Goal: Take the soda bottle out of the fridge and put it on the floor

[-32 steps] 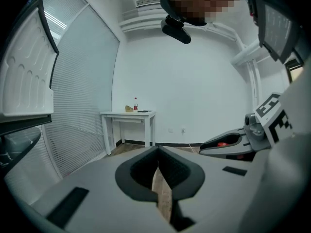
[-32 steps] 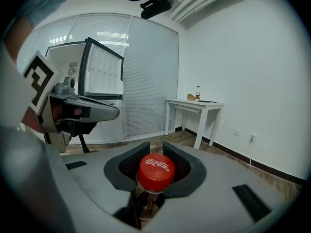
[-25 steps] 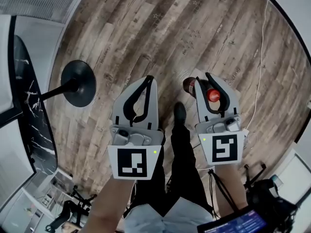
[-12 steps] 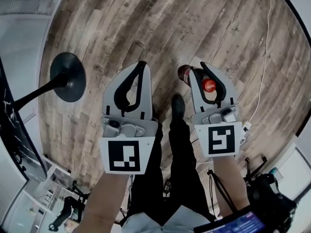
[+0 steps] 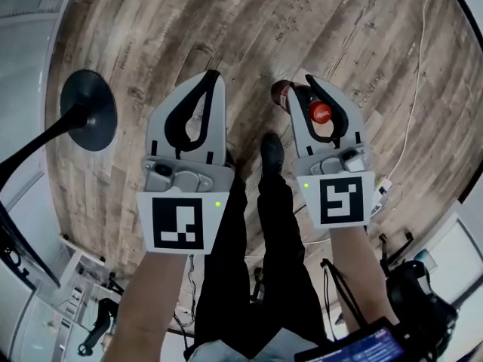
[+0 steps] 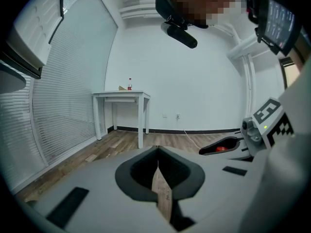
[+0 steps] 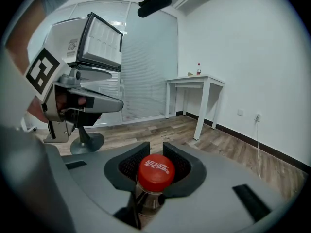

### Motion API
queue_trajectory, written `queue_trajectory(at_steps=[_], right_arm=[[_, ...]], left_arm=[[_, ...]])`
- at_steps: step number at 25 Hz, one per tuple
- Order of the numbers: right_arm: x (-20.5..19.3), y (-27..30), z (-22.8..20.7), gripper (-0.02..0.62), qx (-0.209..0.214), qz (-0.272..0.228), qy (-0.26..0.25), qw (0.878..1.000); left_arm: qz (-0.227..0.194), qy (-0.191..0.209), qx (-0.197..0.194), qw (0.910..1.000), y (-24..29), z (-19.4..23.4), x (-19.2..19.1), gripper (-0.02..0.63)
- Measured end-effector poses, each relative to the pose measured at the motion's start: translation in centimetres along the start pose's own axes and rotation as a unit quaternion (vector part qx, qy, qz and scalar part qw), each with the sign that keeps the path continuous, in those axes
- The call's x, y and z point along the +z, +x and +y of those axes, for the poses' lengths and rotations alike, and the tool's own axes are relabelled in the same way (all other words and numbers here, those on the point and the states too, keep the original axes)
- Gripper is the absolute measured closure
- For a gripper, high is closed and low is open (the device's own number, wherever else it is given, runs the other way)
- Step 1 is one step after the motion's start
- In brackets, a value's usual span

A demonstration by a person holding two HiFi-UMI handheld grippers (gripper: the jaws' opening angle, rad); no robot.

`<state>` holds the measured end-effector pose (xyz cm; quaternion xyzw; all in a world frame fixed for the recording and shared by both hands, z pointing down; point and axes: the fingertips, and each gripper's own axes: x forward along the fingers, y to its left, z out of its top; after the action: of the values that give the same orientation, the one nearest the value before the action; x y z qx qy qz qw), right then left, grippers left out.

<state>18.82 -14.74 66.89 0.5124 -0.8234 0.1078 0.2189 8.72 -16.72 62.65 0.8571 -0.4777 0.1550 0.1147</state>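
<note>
Wood-plank floor [image 5: 226, 29] fills the head view. The person stands on it, one dark shoe [image 5: 272, 151] showing between the two tools. The fridge [image 7: 73, 38] is off to the left in the right gripper view with its door [image 7: 104, 38] swung open. A white counter [image 7: 197, 84] stands against the far wall, well apart, with some small bottle on top that is too small to identify. A black round stand base [image 5: 89, 110] sits on the floor to the person's left.

Left hand-held gripper [image 5: 207, 78]: jaws closed tip to tip, nothing between them, just carried along.

Right hand-held gripper [image 5: 315, 89]: clamped on the soda bottle [image 5: 319, 113] at the neck, right under the red cap [image 7: 155, 170]. The bottle hangs from that grip above the floor, with its dark body poking out below and ahead of the jaws. It is out of the fridge and not yet set down.

Handling, my read: it's a plastic bottle, smooth and likely a bit slick. The dark contents suggest it's filled, so it would have some weight. The neck is the stiff part and the cap's lip stops it sliding through, so this hold is fine for carrying. The body can swing under a neck grip, though. Lower it slowly, get the base flat on the planks, and release only once it stands upright, since a narrow base tips easily.
</note>
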Motion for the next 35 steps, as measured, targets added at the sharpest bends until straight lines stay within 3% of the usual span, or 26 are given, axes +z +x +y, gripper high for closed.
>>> queue_trajectory(at_steps=[20,35], right_arm=[[-9.5,4.1,0.5,0.497,0.005,0.020,-0.003,1.000],[-15.1,6.5,0.4,0.497,0.005,0.035,0.007,0.999]], left_arm=[[0.018,-0.016,0.004,0.9997,2.8,1.2,-9.0,0.590],[0.025,-0.017,0.007,0.9995,4.5,1.5,-13.2,0.589]])
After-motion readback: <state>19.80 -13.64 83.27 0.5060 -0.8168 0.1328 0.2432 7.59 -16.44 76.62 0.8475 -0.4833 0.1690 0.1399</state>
